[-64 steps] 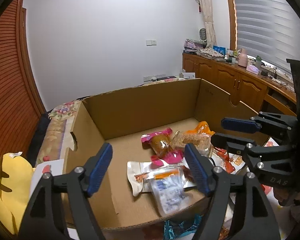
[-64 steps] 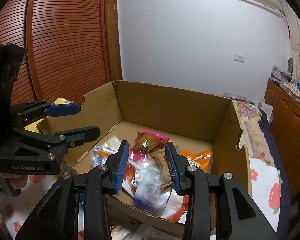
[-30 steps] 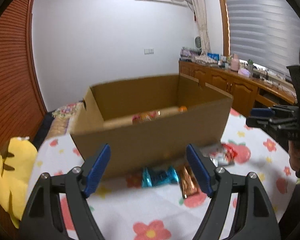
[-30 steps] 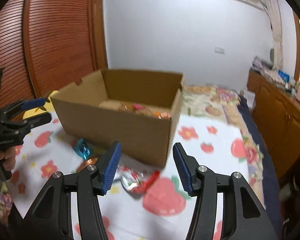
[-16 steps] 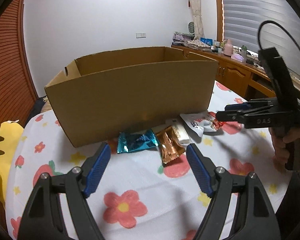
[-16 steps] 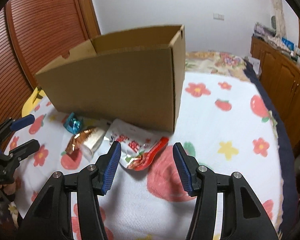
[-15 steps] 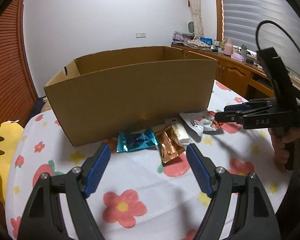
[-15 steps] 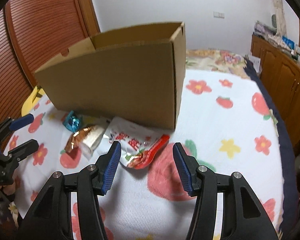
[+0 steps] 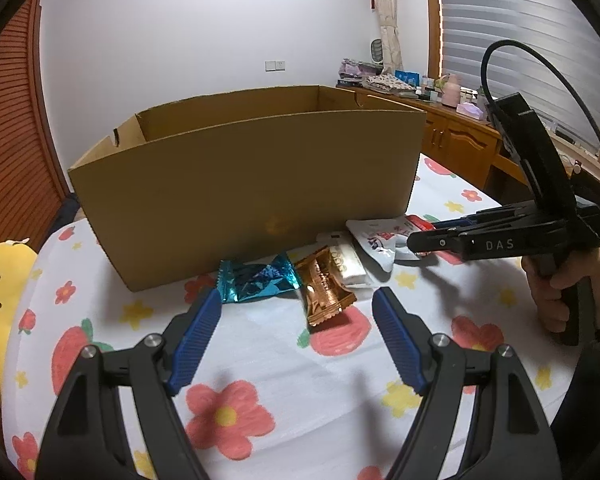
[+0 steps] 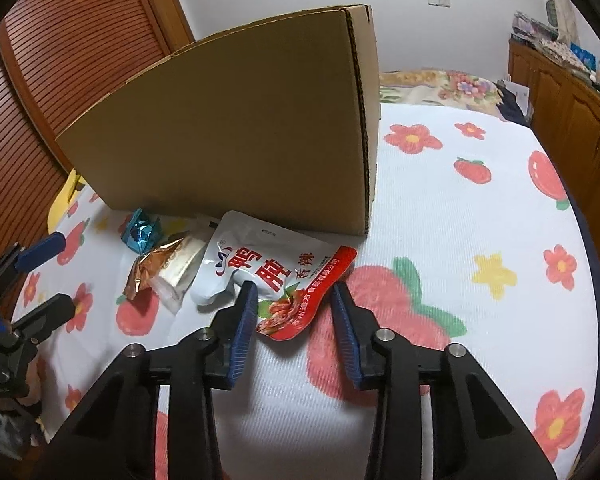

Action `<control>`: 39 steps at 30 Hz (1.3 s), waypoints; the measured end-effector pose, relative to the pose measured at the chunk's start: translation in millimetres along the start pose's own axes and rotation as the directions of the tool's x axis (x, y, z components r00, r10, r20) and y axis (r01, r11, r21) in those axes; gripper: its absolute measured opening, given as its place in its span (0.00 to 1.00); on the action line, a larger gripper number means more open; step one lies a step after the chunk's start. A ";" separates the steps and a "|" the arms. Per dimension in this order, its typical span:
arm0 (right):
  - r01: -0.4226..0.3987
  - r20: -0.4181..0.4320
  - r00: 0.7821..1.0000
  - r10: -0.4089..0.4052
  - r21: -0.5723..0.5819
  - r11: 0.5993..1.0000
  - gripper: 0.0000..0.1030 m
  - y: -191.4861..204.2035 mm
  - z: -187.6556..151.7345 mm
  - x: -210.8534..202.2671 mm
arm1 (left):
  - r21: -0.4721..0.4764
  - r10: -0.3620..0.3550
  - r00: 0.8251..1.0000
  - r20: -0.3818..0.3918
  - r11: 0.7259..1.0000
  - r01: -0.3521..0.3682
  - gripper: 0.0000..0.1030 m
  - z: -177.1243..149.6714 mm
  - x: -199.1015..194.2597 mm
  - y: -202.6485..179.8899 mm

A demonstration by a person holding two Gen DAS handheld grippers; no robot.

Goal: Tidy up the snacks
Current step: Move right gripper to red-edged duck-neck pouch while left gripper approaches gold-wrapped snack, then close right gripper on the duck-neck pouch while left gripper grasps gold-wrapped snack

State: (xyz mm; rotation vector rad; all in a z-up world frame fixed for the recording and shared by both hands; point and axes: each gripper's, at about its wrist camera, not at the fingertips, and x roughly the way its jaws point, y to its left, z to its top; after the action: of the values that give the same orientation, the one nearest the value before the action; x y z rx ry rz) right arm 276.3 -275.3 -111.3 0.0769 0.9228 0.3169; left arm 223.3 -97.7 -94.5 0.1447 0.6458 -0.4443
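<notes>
From the left wrist view, the left hand-held gripper hangs released and empty above the flowered surface, its blue pads spread wide. Just beyond its tips lie a blue foil candy and a copper foil snack, both near the front wall of the cardboard box. A pale wrapped bar sits touching the copper one on its right. Further right, the white and red pouch lies flat, with the right hand-held gripper reaching over its edge, a person's hand on the grip.

From the right wrist view, the right hand-held gripper has its jaws closing, and the red near corner of the white and red pouch lies between the pads, which do not appear to press it yet. The pouch rests on the surface just in front of the box, near its right corner. To the left are the copper foil snack and the blue foil candy.

I'd judge the pouch light, limp and slick: it will flop when lifted. The sealed red edge is the stiffest spot, so pinching there looks sound. The foil sweets are small and crinkly; their twisted ends offer the best hold.
</notes>
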 end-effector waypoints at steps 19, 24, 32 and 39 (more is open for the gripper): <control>-0.014 0.009 1.000 0.014 0.008 1.000 0.09 -8.7 -2.3 0.3 | -0.191 -0.107 0.973 -0.206 0.979 0.067 0.64 19.5 72.3 8.2; -0.015 0.010 1.000 0.015 0.008 1.000 0.09 -8.5 -1.8 0.9 | -0.222 -0.144 0.965 -0.219 0.970 0.094 0.31 21.8 79.4 8.1; -0.010 0.010 1.000 0.010 0.004 1.000 0.09 -7.4 -1.8 0.8 | -0.194 -0.103 0.963 -0.249 0.980 0.055 0.30 29.4 87.4 -1.4; -0.010 0.011 1.000 0.010 0.004 1.000 0.09 -7.4 -2.1 0.8 | -0.266 -0.152 0.955 -0.253 0.960 0.083 0.34 33.5 94.0 3.7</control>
State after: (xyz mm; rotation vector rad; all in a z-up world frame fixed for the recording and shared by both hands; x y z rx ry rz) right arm 276.9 -282.2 -114.7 0.0875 0.9127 0.3239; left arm 309.9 -136.6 -125.4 -0.0788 0.9794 -0.4575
